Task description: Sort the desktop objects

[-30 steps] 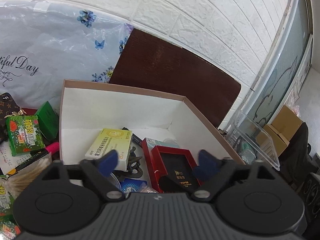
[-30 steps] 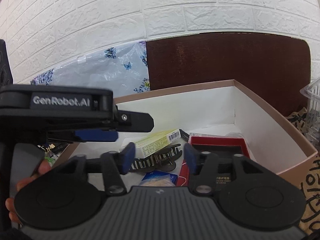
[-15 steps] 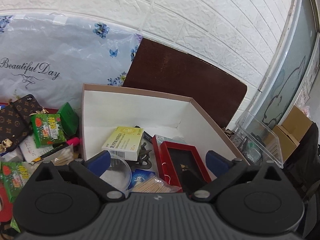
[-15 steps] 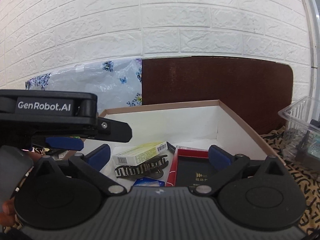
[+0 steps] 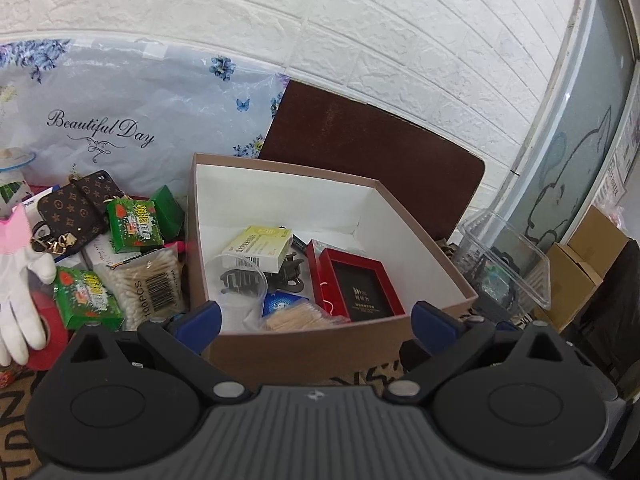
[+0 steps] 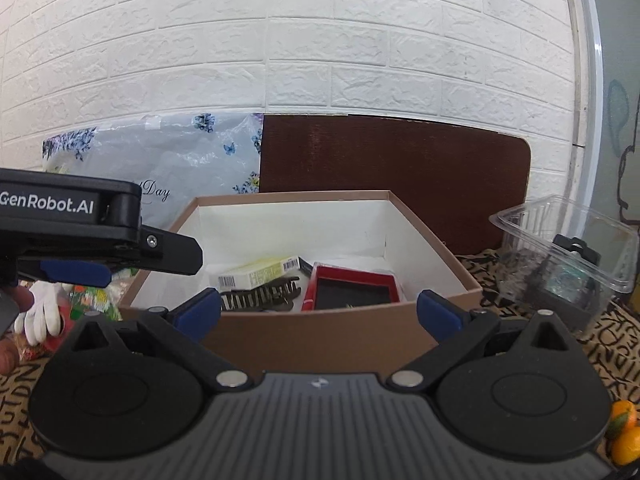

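Note:
A brown cardboard box [image 5: 320, 350] with a white inside holds a yellow medicine box [image 5: 260, 246], a red gift box [image 5: 356, 286], a dark hair claw [image 5: 286, 274], a clear plastic cup [image 5: 236, 280] and toothpicks [image 5: 296, 318]. My left gripper [image 5: 316, 320] is open and empty, just in front of the box's near wall. My right gripper [image 6: 318, 312] is open and empty, also in front of the box [image 6: 320, 336]. The left gripper shows at the left of the right wrist view [image 6: 76, 270].
Left of the box lie green packets [image 5: 134, 226], a bag of cotton swabs [image 5: 144, 284], a patterned brown phone case [image 5: 76, 208], red tape [image 5: 46, 334] and a white glove [image 5: 18, 280]. A clear plastic container [image 6: 568, 256] stands at the right. Oranges [image 6: 624, 432] sit at the lower right.
Both grippers have pulled back and up from inside the box to in front of its near wall. The right gripper's jaws opened wide. The clear cup now lies in the box.

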Tool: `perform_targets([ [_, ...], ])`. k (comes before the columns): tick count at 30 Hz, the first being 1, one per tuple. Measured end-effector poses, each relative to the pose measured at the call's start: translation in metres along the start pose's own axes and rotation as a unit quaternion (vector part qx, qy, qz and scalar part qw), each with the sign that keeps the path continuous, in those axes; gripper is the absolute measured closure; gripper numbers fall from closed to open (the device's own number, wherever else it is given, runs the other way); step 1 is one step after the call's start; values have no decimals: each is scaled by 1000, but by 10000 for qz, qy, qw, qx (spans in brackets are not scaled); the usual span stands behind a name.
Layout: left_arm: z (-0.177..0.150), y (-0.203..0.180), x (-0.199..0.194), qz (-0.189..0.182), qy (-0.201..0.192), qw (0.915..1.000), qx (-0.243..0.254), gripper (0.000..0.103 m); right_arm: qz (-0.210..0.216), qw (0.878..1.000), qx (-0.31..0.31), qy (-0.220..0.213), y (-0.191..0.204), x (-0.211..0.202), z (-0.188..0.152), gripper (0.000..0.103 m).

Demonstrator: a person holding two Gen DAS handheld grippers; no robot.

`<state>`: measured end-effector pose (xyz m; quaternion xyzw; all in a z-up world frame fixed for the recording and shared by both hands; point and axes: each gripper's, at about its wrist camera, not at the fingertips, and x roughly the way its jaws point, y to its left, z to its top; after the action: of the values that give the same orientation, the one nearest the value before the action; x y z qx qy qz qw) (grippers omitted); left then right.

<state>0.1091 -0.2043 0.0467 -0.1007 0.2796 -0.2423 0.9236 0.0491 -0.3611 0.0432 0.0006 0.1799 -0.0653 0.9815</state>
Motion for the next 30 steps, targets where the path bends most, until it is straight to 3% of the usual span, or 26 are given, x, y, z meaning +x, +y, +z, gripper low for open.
perform_targets([
  [9, -31, -19, -41, 410, -263, 9971, 583, 0, -145, 9998, 14, 135, 3, -48, -17, 2],
  [15, -50, -30, -62, 458, -287, 9949, 851, 0, -197, 9995, 120, 229, 8, -71, -34, 2],
  [30, -67, -32, -79, 671, -288, 9930, 932, 0, -524, 9974, 385, 295, 7, -90, -47, 2],
])
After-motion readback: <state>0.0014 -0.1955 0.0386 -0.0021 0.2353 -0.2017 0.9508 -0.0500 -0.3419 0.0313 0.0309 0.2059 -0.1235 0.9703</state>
